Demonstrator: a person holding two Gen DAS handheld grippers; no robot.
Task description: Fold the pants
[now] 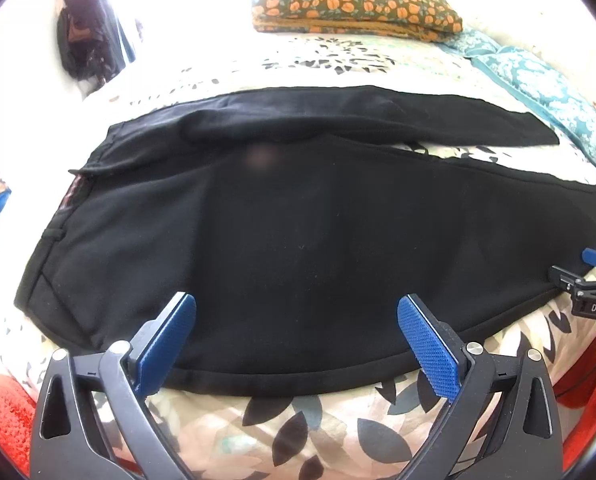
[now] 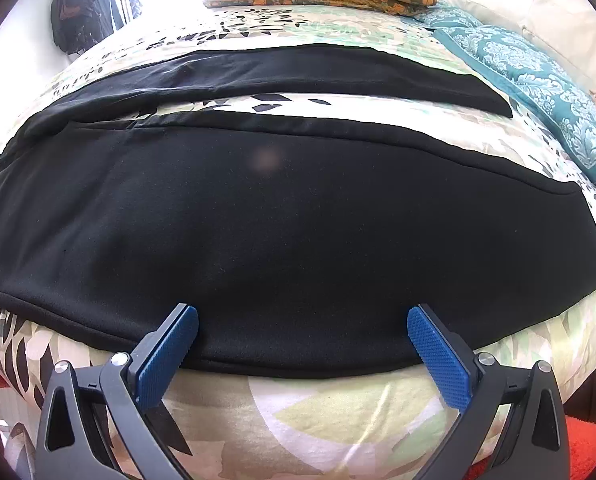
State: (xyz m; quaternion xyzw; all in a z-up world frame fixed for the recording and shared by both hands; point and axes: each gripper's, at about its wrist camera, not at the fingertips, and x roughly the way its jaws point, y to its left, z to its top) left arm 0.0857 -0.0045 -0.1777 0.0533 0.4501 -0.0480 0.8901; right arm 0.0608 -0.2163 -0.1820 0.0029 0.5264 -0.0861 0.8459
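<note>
Black pants (image 1: 298, 240) lie flat on a leaf-patterned bedspread (image 1: 306, 424), waist to the left, both legs running right with a gap between them. My left gripper (image 1: 296, 312) is open, its blue fingertips just over the near edge of the near leg, close to the waist. My right gripper (image 2: 302, 320) is open over the near edge of the same leg (image 2: 298, 220), further toward the hem. The right gripper also shows at the right edge of the left wrist view (image 1: 594, 276). Neither gripper holds cloth.
A folded orange-flowered blanket (image 1: 358, 4) lies at the far side of the bed. A teal patterned pillow (image 2: 538, 80) lies at the far right. Dark clothes (image 1: 86, 32) hang at the far left. Red carpet (image 1: 2, 420) shows below the bed edge.
</note>
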